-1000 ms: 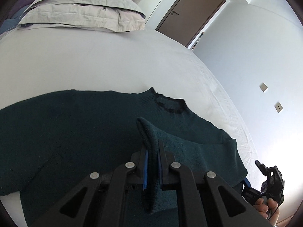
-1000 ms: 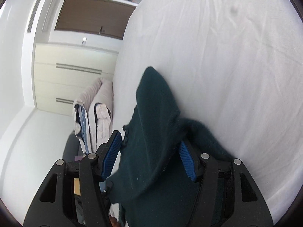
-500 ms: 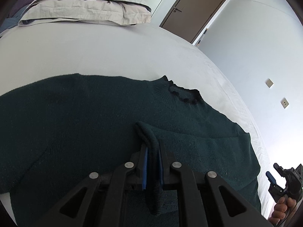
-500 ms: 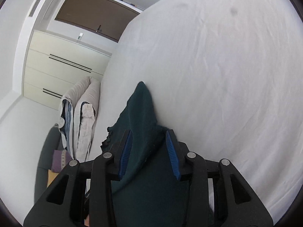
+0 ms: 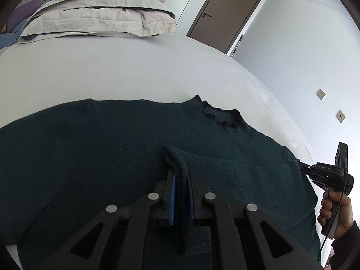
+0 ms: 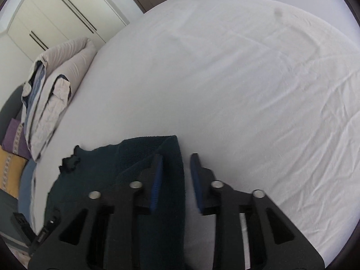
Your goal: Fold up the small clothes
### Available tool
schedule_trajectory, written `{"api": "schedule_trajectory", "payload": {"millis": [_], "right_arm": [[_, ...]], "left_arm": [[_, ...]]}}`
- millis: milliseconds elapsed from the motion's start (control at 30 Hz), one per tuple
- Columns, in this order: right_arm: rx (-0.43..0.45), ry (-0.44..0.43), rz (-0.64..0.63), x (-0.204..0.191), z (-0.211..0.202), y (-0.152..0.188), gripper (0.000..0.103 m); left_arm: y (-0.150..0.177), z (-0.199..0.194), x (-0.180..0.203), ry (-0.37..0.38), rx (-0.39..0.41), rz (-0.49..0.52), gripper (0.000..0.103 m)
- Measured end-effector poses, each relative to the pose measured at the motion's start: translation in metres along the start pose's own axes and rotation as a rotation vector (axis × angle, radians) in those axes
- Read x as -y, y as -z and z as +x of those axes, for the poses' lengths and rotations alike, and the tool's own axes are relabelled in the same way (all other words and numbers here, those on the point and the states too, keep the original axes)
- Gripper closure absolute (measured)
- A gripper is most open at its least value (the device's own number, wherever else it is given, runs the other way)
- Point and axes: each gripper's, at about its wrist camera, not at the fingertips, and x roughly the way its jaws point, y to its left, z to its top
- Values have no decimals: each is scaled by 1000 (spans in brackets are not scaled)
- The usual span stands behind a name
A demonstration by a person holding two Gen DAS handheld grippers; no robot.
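Left claw (image 5: pixel 181 180) is pinching a raised fold of the dark green sweater (image 5: pixel 90 146), its blue pads pressing the knit from both sides with only the cloth's thickness between them. Right claw (image 6: pixel 176 175) is standing part open: its jaws have just been closing, and a strip of sweater is running up between them. That strip is lying against the left pad, while a thin sliver of white sheet is showing between cloth and right pad. This view is slightly motion-blurred. In the left wrist view the right claw's tips are meeting the sweater's far right corner, with a person's hand (image 5: pixel 335 213) gripping the handle. The sweater is lying spread on the white bed (image 5: pixel 112 72), ruffled collar pointing toward the stacked pillows (image 5: pixel 101 15), one sleeve folded across the body. A brown door (image 5: pixel 225 15) is showing beyond the bed.
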Motion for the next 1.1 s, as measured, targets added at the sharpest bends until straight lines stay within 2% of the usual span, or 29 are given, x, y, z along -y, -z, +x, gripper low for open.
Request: {"api": "schedule_trajectory", "payload": {"millis": [133,267,333,433,500,533,567,600,667,767,833,900,933,967,1033,1067,1100], "right_arm": [[24,18,-3,7,-4,4,99],[54,50,3,12,-3,7,99],[73,57,24,18,0,8,100],[106,92,74,35,0,9,103],[108,44,110,45,-3,9,103],[107,51,110,46,-8,9,103],[122,70,104,45,-19,11,103],[148,61,91,41,-32,13,99],[200,3,50,29,-59,23,98],[152,-104,-50,0,-74,49,97],[96,-91,-127,-15,-67,71,97],[6,-41,-144,-12,-44,91,96],[0,-78,-117,0,-35,97,97],[38,-149,-72,14,-37,98,98],[41,-210,57,35,-42,93,102],[66,-183,79,38,-52,93,101],[106,-125,66,36,-63,94,96]], "left_arm": [[1,-6,3,-12,20,8,93],[1,-8,4,-54,33,12,92],[2,-5,-3,-53,29,-9,89],[2,3,-23,-5,4,-96,89],[2,4,-24,8,2,-102,89],[3,4,-23,11,3,-93,88],[3,4,-23,20,5,-91,88],[3,5,-24,26,6,-96,88],[5,5,-27,39,9,-108,87],[6,4,-25,35,14,-102,87],[6,5,-23,33,15,-98,86],[6,5,-24,43,15,-104,86],[6,5,-25,52,13,-111,85],[4,5,-28,69,6,-128,85],[-1,4,-35,117,-34,-165,80],[-3,0,-38,137,-63,-173,77],[-4,-8,-42,141,-71,-180,62]]}}
